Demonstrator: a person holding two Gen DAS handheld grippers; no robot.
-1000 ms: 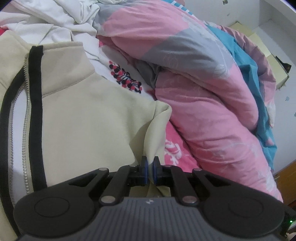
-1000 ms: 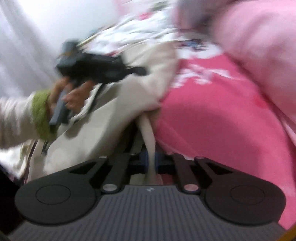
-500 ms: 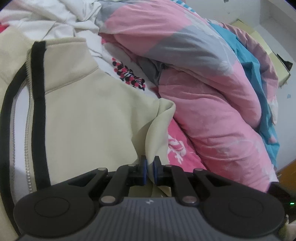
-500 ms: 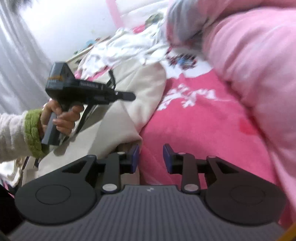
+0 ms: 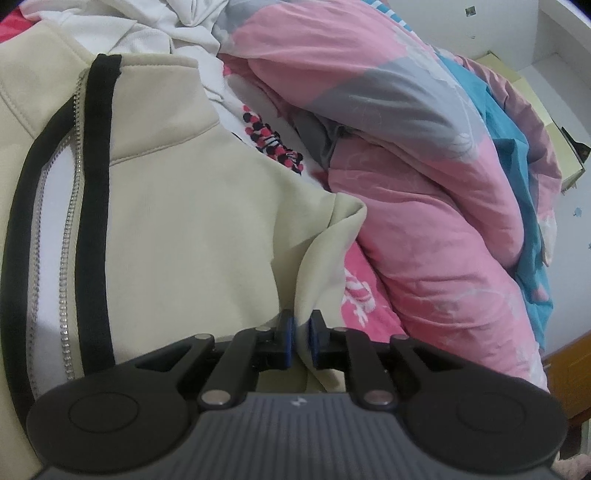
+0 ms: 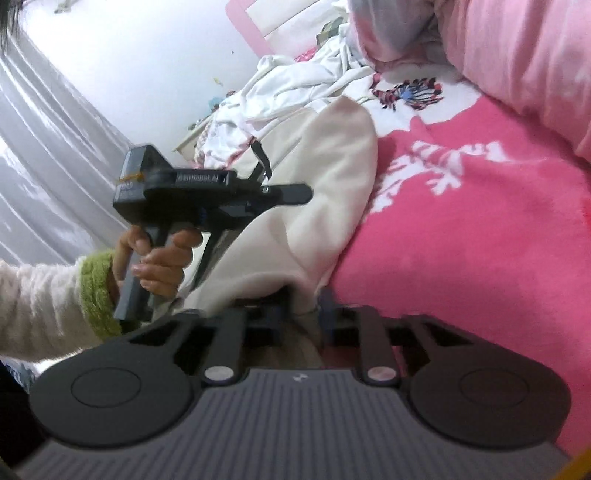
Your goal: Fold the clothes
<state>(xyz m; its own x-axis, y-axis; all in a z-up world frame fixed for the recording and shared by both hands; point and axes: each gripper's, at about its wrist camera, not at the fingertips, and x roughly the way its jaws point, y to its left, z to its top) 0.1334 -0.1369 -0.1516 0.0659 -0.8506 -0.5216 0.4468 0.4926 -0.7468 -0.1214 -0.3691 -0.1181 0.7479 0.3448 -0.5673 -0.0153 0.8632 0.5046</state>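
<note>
The cream fleece zip jacket (image 5: 192, 229) on the bed is soft, light and floppy. Left tongs (image 5: 300, 339) are opening around its sleeve fold; right tongs (image 6: 308, 314) are closing on its edge.

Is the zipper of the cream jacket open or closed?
Open. On the cream jacket, the two rows of zipper teeth stand apart, with white lining showing between them.

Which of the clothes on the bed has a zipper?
The cream jacket lying nearest the camera: a metal zipper runs down its front between black stripes. The crumpled white garment behind it shows none.
</note>
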